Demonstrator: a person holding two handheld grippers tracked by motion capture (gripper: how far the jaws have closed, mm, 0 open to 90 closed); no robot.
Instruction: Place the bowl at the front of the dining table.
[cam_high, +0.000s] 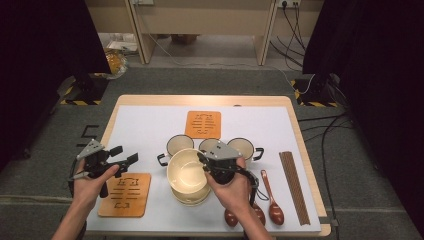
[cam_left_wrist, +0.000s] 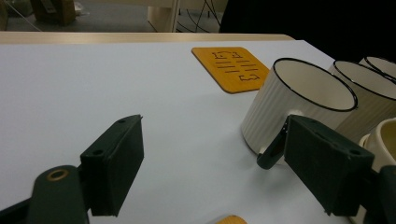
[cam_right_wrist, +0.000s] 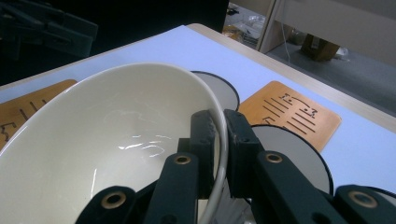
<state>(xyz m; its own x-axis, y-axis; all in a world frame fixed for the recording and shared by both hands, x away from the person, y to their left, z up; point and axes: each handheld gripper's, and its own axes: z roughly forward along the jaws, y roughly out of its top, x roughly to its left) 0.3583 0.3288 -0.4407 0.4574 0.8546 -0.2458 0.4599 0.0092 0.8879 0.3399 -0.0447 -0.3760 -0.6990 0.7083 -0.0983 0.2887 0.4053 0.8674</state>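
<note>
Right gripper view: my right gripper (cam_right_wrist: 219, 140) pinches a glossy cream bowl (cam_right_wrist: 107, 149) by its rim, the bowl's lower edge cut off; my left gripper (cam_left_wrist: 210, 158) gapes wide.

White table (cam_high: 150, 125), two mats (cam_high: 203, 123), mugs (cam_high: 178, 145), bowls (cam_high: 189, 196), spoons (cam_high: 273, 206), chopsticks (cam_high: 295, 186)

Left hand-held gripper (cam_high: 126, 154) at eight o'clock, gripped from below, jaws spread wide and pointing toward three; right hand-held gripper (cam_high: 203, 161) at centre, jaws pinched together, pointing toward nine.
</note>
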